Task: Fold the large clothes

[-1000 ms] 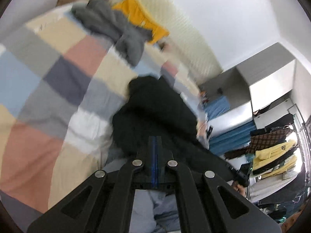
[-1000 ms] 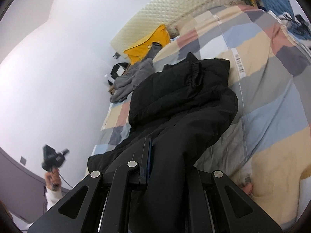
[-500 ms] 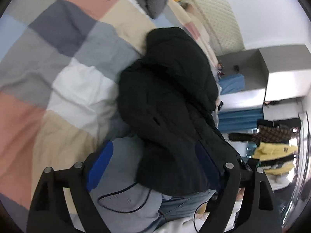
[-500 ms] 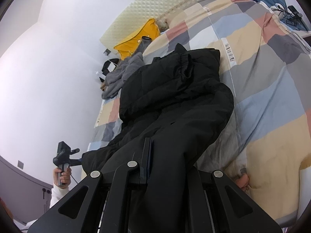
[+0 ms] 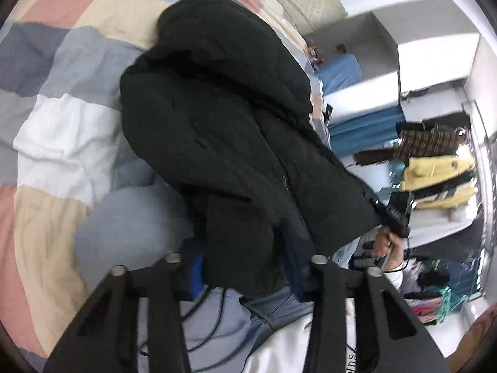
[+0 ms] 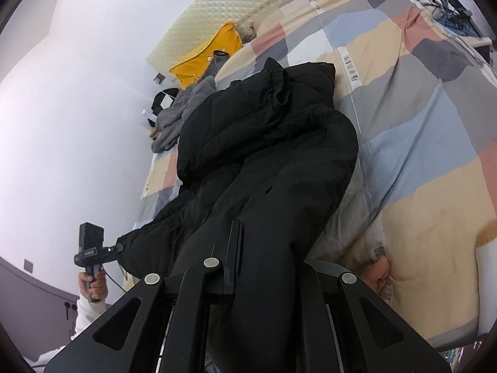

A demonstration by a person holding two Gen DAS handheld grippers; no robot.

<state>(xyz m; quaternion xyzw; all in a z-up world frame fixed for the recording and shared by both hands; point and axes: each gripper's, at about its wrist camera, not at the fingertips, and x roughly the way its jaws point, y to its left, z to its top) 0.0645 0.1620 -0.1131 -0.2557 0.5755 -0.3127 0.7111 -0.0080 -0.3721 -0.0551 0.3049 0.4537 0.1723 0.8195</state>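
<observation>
A black puffer coat (image 5: 217,118) lies lengthwise on the patchwork quilt (image 5: 62,143), its hood toward the headboard. My left gripper (image 5: 245,267) is at the coat's near hem; its jaws are closing, and the hem fills the gap and touches both blue pads (image 5: 197,275). My right gripper (image 6: 239,248) is shut on the other corner of the hem, and the coat (image 6: 267,143) drapes over its right finger. Each view shows the other gripper in a hand: the right gripper (image 5: 394,214) and the left gripper (image 6: 93,251).
A grey garment (image 6: 186,105) and a yellow pillow (image 6: 208,56) lie by the padded headboard (image 6: 248,9). A clothes rack with hanging jackets (image 5: 435,168) and white shelves (image 5: 435,56) stand past the bed's far side. A cable (image 5: 211,320) trails over the person's jeans below the left gripper.
The left gripper was shut above the coat, then opened wide, dropped toward the hem and now closes around it. The right gripper kept its hold and barely shifted.
</observation>
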